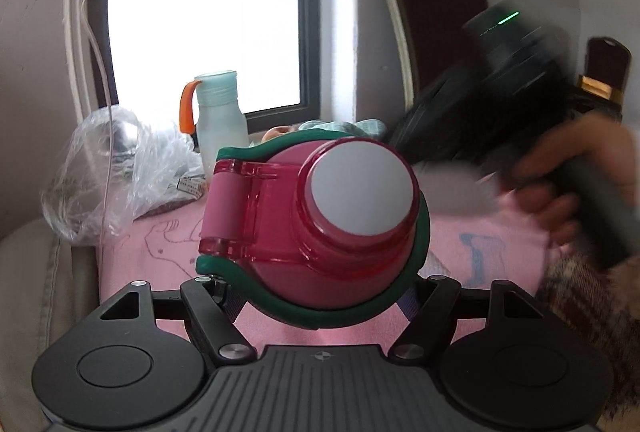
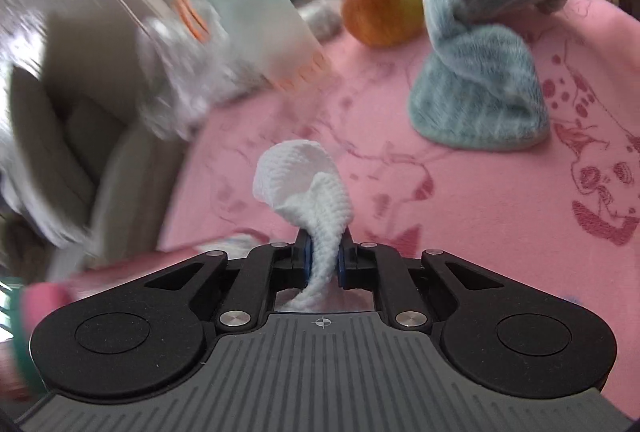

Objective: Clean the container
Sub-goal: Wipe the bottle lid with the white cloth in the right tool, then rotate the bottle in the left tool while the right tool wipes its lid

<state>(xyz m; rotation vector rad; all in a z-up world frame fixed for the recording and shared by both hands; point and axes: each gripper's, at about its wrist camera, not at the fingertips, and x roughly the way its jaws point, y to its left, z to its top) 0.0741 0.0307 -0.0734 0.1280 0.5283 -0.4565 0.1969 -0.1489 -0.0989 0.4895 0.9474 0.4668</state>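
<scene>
A pink container (image 1: 320, 216) with a hinged clear-red lid, a round grey-white cap and a dark green band fills the left wrist view. My left gripper (image 1: 320, 284) is shut on its body and holds it above the pink tablecloth (image 1: 160, 256). My right gripper (image 2: 324, 252) is shut on a wad of white woven cloth (image 2: 304, 184) that sticks up between the pads. In the left wrist view the right gripper's body (image 1: 512, 44) and the hand (image 1: 560, 192) holding it show blurred at the right of the container. The container appears as a pink blur (image 2: 44, 296) at the lower left of the right wrist view.
A frosted bottle (image 1: 220, 120) with a teal cap and orange strap stands by the window beside a crumpled clear plastic bag (image 1: 112, 168). An orange-yellow fruit (image 2: 380, 8) and a bunched teal towel (image 2: 480, 72) lie on the tablecloth. A dark chair back (image 1: 436, 24) stands behind.
</scene>
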